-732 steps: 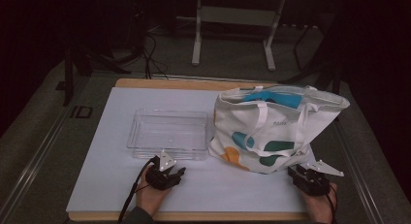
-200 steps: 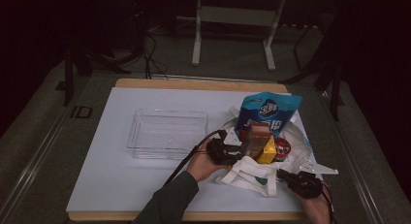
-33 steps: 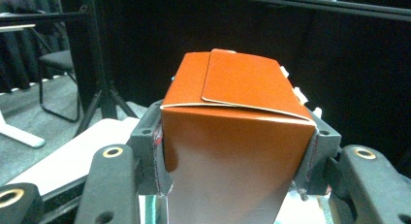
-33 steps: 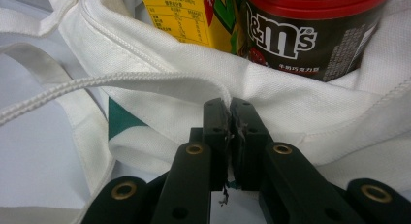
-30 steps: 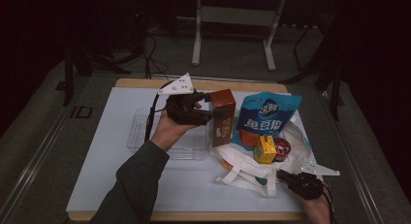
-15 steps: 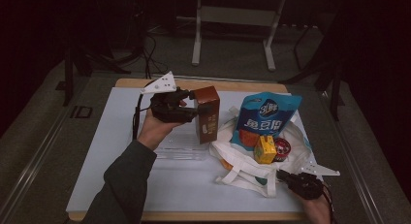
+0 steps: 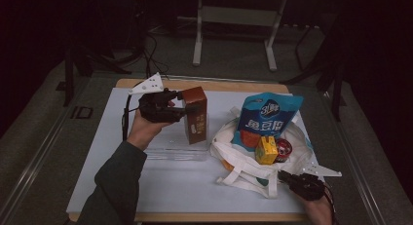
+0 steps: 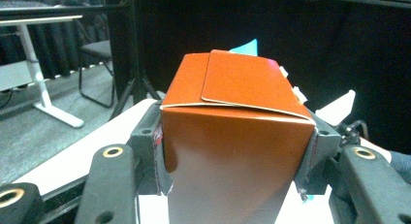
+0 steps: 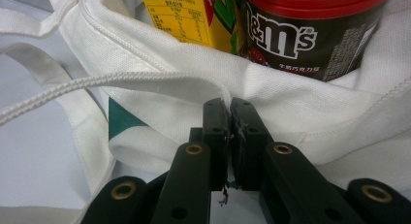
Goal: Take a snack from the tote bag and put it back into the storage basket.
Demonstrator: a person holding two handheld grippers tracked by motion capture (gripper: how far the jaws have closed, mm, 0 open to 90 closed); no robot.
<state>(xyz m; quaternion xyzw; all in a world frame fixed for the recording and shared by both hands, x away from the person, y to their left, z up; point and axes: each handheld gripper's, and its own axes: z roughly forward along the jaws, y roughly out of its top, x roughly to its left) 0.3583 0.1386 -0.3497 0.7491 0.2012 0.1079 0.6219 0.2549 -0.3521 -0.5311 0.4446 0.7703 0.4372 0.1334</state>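
Observation:
My left gripper (image 7: 187,109) is shut on a brown carton (image 7: 195,115), held upright above the clear plastic tray (image 7: 165,146). In the left gripper view the carton (image 8: 236,141) sits squeezed between both jaws, its folded top facing me. A white tote bag (image 7: 251,164) lies slumped at the right, holding a blue snack bag (image 7: 268,115), a yellow juice box (image 7: 266,150) and a red-lidded jar (image 7: 283,148). My right gripper (image 7: 285,177) is shut on the tote's edge; the right gripper view has the cloth (image 9: 194,88) pinched at the jaw tips, below the juice box (image 9: 194,15) and the M&M's jar (image 9: 310,32).
The white table top (image 7: 170,181) has bare room in front of the tray and at the left. A wooden strip (image 7: 229,84) runs along its far edge. Beyond it stand a desk's white legs (image 7: 197,45) and cables on a dark floor.
My left gripper has carried the brown carton leftward from beside the tote, to over the clear tray. The right gripper has stayed clamped on the tote's edge.

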